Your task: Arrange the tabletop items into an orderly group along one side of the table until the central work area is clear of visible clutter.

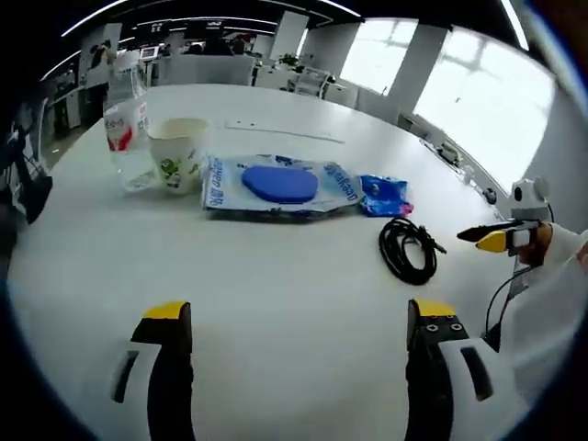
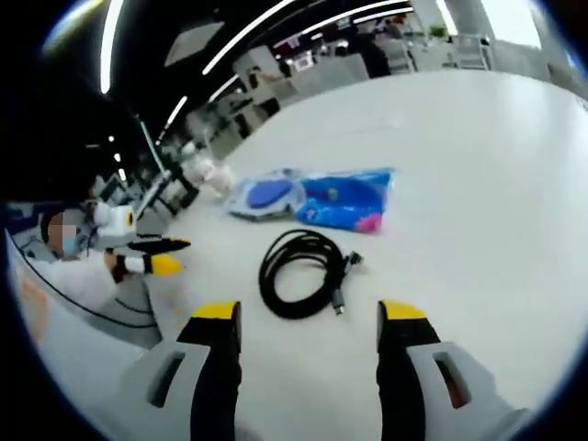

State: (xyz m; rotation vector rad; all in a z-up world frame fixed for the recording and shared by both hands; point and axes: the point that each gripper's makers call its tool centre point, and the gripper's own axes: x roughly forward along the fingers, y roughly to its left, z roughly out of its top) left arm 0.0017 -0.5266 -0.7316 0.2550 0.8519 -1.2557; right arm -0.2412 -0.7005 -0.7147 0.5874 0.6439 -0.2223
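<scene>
Both hand-held grippers, left (image 1: 299, 323) and right (image 2: 310, 322), are open and empty; the loose cable (image 2: 299, 271) may uncoil or slip if it is pinched by one loop.

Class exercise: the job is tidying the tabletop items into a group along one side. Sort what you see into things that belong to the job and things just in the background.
Belongs to the job:
water bottle
paper cup
blue wipes pack
small blue packet
coiled black cable
left tool, open
right tool, open

Just background:
office desks and chairs
windows
</scene>
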